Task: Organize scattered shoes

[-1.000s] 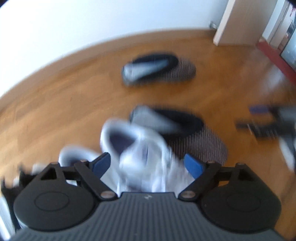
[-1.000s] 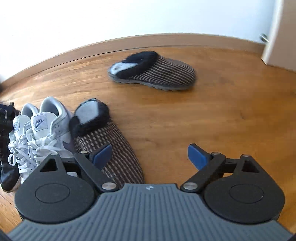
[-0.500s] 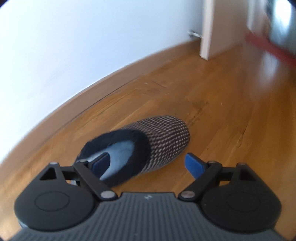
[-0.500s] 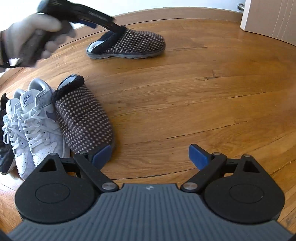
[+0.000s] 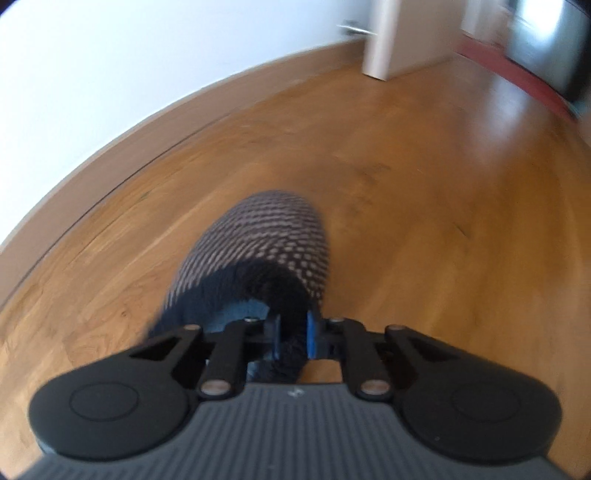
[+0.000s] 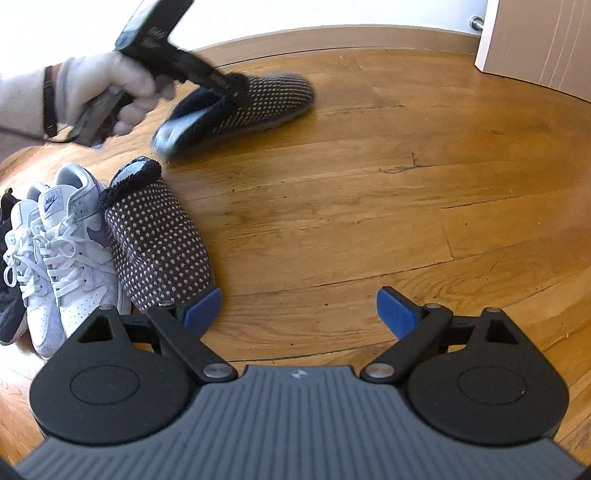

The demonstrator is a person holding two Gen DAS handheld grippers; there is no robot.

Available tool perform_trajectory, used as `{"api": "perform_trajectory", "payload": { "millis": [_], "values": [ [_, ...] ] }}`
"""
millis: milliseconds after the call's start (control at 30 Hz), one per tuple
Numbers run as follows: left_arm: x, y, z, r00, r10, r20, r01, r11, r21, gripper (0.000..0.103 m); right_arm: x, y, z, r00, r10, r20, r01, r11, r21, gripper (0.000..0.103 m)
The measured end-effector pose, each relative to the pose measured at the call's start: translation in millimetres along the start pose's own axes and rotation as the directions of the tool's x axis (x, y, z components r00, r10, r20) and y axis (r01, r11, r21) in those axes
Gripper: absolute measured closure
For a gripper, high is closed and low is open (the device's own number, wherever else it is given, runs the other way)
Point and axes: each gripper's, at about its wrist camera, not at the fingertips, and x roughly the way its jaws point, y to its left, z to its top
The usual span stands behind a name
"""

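Dotted slipper [image 5: 258, 240] tilted (heel raised) off row.

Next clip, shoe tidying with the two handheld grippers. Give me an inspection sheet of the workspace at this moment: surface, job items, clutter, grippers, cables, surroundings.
Surface: wooden floor, bare boards with a few dark marks.
Job's things: loose slipper away from the row, heel end raised; placed slipper at the end of the row beside the white sneakers; dark shoe at the picture's left edge.
Clutter: nothing seen.
Grippers: left gripper shut on the loose slipper's fuzzy collar, held by a gloved hand; right gripper open, nothing between its pads, over bare floor next to the placed slipper.
Cables: nothing seen.
Surroundings: white wall with wooden baseboard; pale door or panel at the right.
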Motion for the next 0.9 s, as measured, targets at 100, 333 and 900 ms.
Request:
{"api": "perform_trajectory", "payload": {
  "millis": [100, 333, 900],
  "values": [
    [-16.1, -14.4, -17.2, 0.990, -0.136, -0.034, 0.139, 0.984, 0.114, 0.091, 0.3, 6.9, 4.2, 1.000, 0.001, 0.018, 0.000, 0.997, -0.074, 0.011],
    [-51.2, -39.0, -49.7, 0.986, -0.158, -0.047, 0.165, 0.962, 0.217, 0.050, 26.5, 26.7, 37.0, 0.997, 0.005, 0.075, 0.022, 0.936, -0.351, 0.001],
    [-247.5, 38.6, -164.7, 0.989, 0.150, -0.010, -0.149, 0.970, -0.192, 0.027, 131.2, 106.0, 68.7, 0.989, -0.044, -0.140, -0.028, 0.879, -0.476, 0.057]
  ]
}}
